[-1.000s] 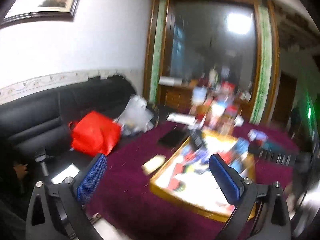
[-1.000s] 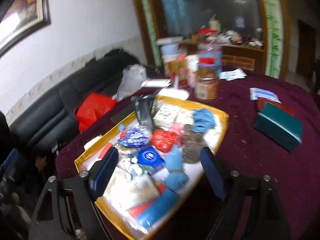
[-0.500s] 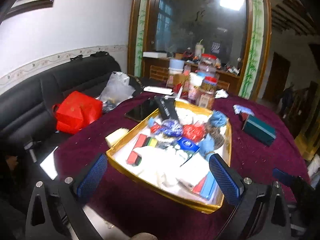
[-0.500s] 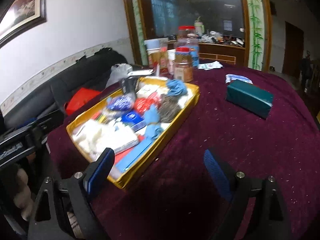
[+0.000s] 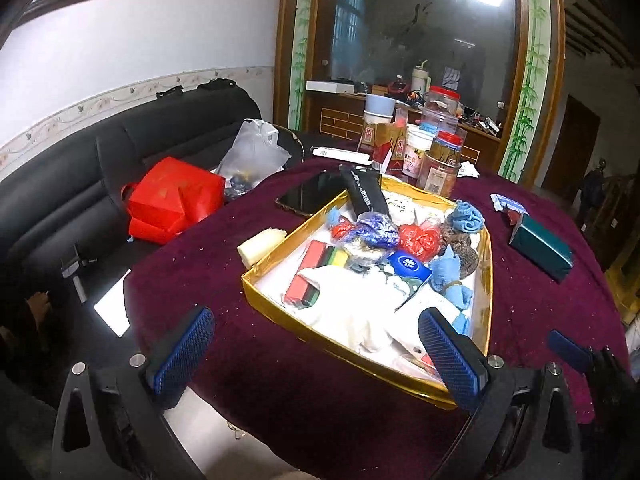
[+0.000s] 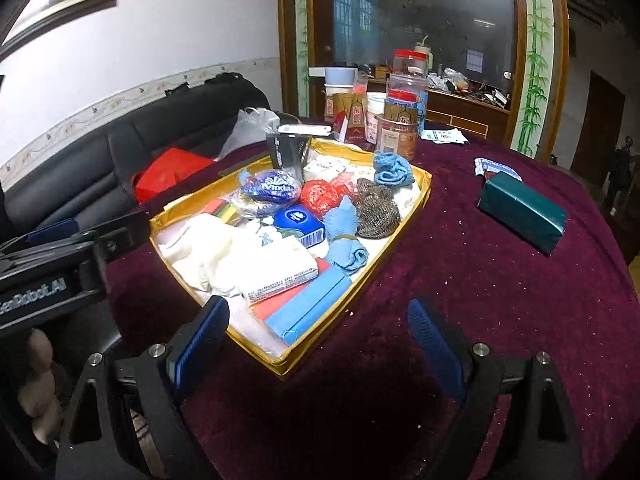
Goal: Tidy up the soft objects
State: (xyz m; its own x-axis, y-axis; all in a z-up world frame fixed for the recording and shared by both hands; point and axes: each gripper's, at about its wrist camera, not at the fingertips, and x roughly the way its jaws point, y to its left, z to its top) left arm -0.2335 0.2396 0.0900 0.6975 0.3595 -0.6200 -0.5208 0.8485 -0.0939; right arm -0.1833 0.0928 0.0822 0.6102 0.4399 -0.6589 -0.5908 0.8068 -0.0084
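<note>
A gold tray [image 5: 486, 264] [image 6: 424, 196] on the purple tablecloth holds several soft things: white cloths [image 5: 352, 300] [image 6: 208, 248], blue socks [image 5: 466, 218] [image 6: 394, 168], a red mesh bag [image 5: 420, 240] [image 6: 322, 196], a brown knit piece [image 6: 376, 210] and a blue packet [image 6: 270, 188]. My left gripper [image 5: 316, 354] is open and empty at the tray's near edge. My right gripper [image 6: 318, 346] is open and empty over the tray's near right corner. The left gripper's body also shows at the left in the right wrist view [image 6: 60, 260].
A dark green box [image 5: 540, 246] [image 6: 522, 210] lies on the cloth at right. Jars and cartons [image 5: 440, 152] [image 6: 396, 120] stand behind the tray. A phone [image 5: 310, 196], a cream block [image 5: 260, 246], a red bag [image 5: 172, 200] and a black sofa [image 5: 80, 160] are at left.
Both grippers have swung to face the tray and steadied; the left view turned right from the sofa, the right moved back and right. Both stayed open.
</note>
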